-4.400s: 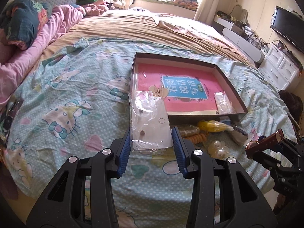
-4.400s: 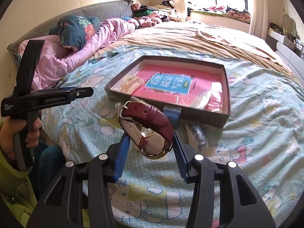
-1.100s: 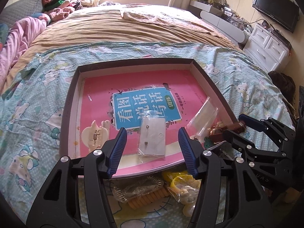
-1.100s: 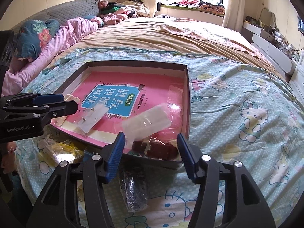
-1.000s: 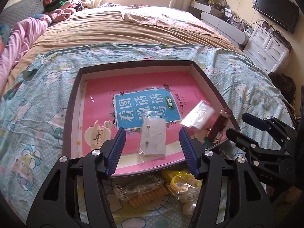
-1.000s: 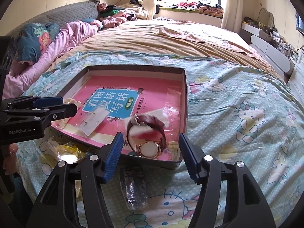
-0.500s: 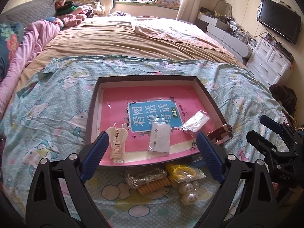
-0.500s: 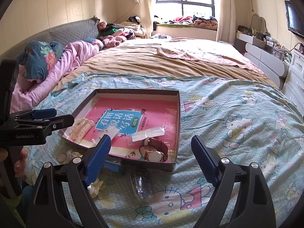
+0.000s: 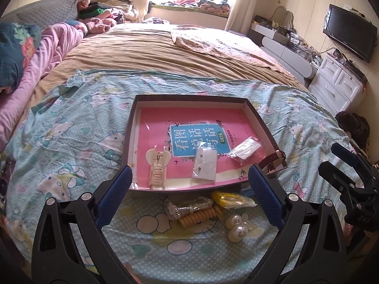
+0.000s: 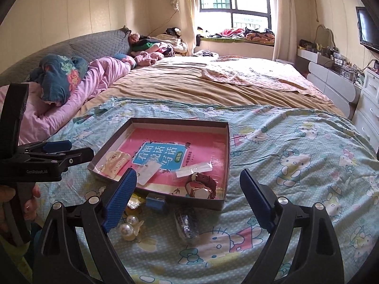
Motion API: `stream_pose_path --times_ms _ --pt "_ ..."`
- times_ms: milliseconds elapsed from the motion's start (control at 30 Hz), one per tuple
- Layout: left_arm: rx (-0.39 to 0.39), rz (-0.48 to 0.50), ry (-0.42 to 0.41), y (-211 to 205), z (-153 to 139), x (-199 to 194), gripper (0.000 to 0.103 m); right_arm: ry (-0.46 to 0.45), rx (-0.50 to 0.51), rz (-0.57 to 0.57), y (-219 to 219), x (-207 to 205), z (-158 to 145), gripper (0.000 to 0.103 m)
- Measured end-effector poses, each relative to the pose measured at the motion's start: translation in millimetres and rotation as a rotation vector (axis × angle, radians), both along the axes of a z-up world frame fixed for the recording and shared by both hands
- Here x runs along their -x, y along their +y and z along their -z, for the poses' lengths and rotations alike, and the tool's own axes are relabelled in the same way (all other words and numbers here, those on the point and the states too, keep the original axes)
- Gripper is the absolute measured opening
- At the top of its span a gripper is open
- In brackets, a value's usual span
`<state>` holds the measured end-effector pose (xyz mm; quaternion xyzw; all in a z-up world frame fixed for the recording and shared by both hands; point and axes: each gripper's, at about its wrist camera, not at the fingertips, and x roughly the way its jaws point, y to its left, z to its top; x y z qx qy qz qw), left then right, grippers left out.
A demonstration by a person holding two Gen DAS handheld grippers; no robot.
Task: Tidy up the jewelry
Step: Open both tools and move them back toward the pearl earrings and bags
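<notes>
The bed (image 9: 165, 54) carries a cartoon-print sheet (image 9: 71, 142), and on it sits a shallow dark tray (image 9: 131, 127) lined with a pink book (image 9: 189, 127). Inside the tray lie a cream hair clip (image 9: 157, 165), a small clear bag with studs (image 9: 205, 165), a second clear packet (image 9: 245, 150) and a watch with a brown strap (image 10: 201, 187), the watch resting in the tray's near right corner. Outside the tray, just beside its near wall, loose pieces remain on the sheet: a coiled hair tie (image 9: 196, 214), a yellow packet (image 9: 231, 198), a pearl clip (image 9: 238, 228), a small blue box (image 10: 155, 203) and a dark bagged item (image 10: 187, 223). The left gripper (image 9: 189, 198) stands wide apart and empty, its jaws having just been opening, nothing pressed between them; the coiled tie and the pearl clip lie directly ahead and below it, between its fingers' line of reach. The right gripper (image 10: 188, 198) is likewise spread and empty, jaws having just been opening; the dark bagged item lies nearest it, straight ahead and low. That item's long axis runs roughly away from the camera, in line with the fingers, so a grasp across its narrow width appears feasible. The coiled tie lies crosswise to the left gripper, long axis running left to right. Judged remaining: the loose pieces outside the tray.
</notes>
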<state>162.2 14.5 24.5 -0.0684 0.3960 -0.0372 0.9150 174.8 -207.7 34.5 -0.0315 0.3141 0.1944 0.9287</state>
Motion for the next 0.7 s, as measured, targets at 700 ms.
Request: stream_pose_path --times_ms 700 --pt "0.000 -0.071 0.052 29.2 25.8 31.1 0.092 0.050 0.027 -0.058 19.3 25.4 16.4 0.088"
